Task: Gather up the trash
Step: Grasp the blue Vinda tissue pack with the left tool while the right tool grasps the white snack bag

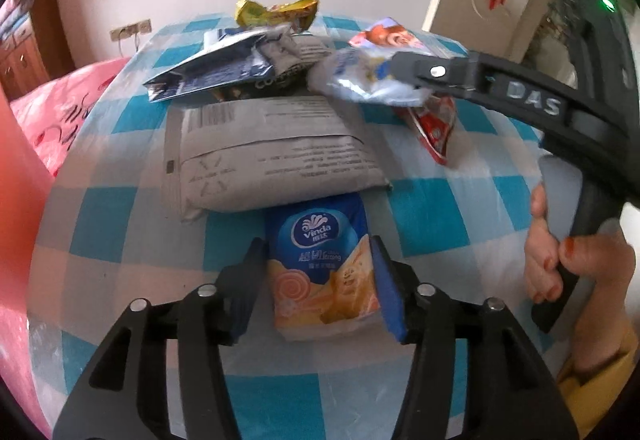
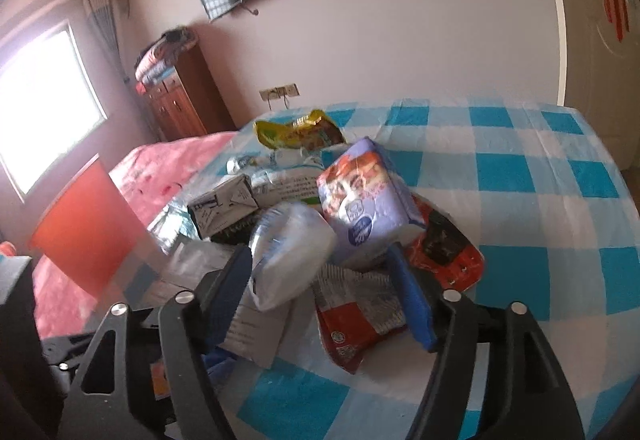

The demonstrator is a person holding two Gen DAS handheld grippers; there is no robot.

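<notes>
Left gripper straddles the blue tissue packet on the checked tablecloth, jaws half-wide and seemingly touching its sides, while the right gripper stands partly open around a crinkled clear wrapper, apparently to lift both as trash.

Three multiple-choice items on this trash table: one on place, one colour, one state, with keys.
1. Where is the tissue pack? A between the left tool's fingers; B in the orange bin; C under the television.
2. The tablecloth checks are: A red and white; B blue and white; C green and yellow.
3. The right tool's jaws stand: A fully shut; B apart; C out of view.
Key: 1 A, its pads flank it; 2 B, seen in both views; 3 B, a white wrapper sits between them.
</notes>
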